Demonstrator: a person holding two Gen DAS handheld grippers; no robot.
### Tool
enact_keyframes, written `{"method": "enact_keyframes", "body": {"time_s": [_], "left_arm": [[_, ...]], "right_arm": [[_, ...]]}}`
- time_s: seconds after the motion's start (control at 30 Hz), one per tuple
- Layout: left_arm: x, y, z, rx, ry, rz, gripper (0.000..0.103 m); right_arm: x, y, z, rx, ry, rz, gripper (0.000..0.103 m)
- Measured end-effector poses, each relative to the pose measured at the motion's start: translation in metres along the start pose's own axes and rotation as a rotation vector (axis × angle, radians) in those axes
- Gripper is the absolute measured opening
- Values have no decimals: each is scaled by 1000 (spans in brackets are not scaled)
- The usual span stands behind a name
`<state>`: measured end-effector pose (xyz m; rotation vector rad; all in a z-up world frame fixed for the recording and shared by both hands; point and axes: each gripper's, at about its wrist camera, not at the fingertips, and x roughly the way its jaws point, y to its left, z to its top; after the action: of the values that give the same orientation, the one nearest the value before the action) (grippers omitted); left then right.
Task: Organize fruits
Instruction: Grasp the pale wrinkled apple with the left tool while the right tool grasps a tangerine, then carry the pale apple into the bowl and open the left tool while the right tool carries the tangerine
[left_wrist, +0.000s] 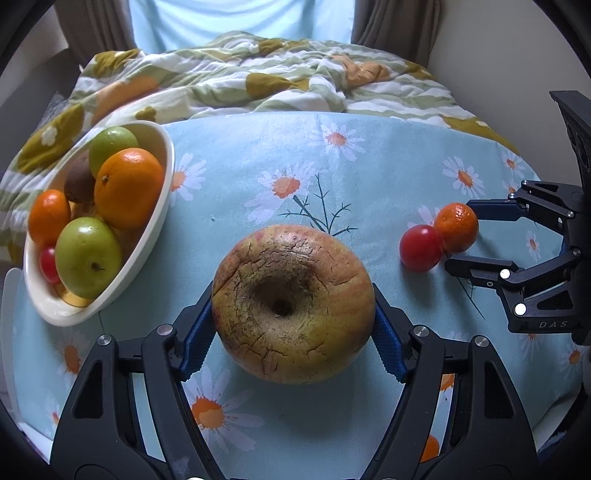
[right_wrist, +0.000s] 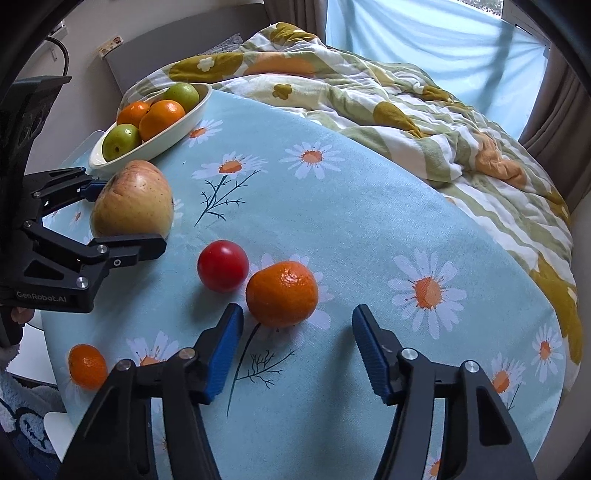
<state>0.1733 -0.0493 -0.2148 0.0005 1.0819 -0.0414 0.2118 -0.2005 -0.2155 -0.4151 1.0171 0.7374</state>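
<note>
A rumpled quilt (left_wrist: 258, 77) printed with olive, orange and green shapes is seen beyond the table, with a pale blue curtain (left_wrist: 240, 18) and brown drapes behind it. The round table is covered by a light blue cloth (left_wrist: 369, 177) patterned with white daisies. An oval cream bowl (left_wrist: 162, 206) is set at the table's left edge and is filled with smooth oranges, green apples, a fuzzy brown kiwi and a small red fruit.

The large apple (left_wrist: 291, 306), yellowish with red streaks and cracked, russeted skin, is clamped between the blue ribbed pads of the left gripper (left_wrist: 293, 328) and rests on the cloth near the bowl. To its right, a glossy red tomato (right_wrist: 222, 270) and a dimpled mandarin (right_wrist: 282, 294) are seen touching each other. The right gripper (right_wrist: 297, 332) is held partly open with the mandarin between its pads; no contact is visible. A second small mandarin (right_wrist: 87, 366) lies near the table's edge.
</note>
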Motion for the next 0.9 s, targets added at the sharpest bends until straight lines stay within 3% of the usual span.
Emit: {"method": "enact_keyframes", "body": {"time_s": [0.17,0.37,0.9], "left_arm": [[-4,3,-7,-6,-1,14,81],[-7,8,-13,-33,5,14,81],[-51,20,-12,-69,-48,13,81]], "right_arm": [[2,3,2,-25,-14,8,57],[6,7,4,-65,-16,3,34],[-33,14,15,15,-67,-31,34]]}}
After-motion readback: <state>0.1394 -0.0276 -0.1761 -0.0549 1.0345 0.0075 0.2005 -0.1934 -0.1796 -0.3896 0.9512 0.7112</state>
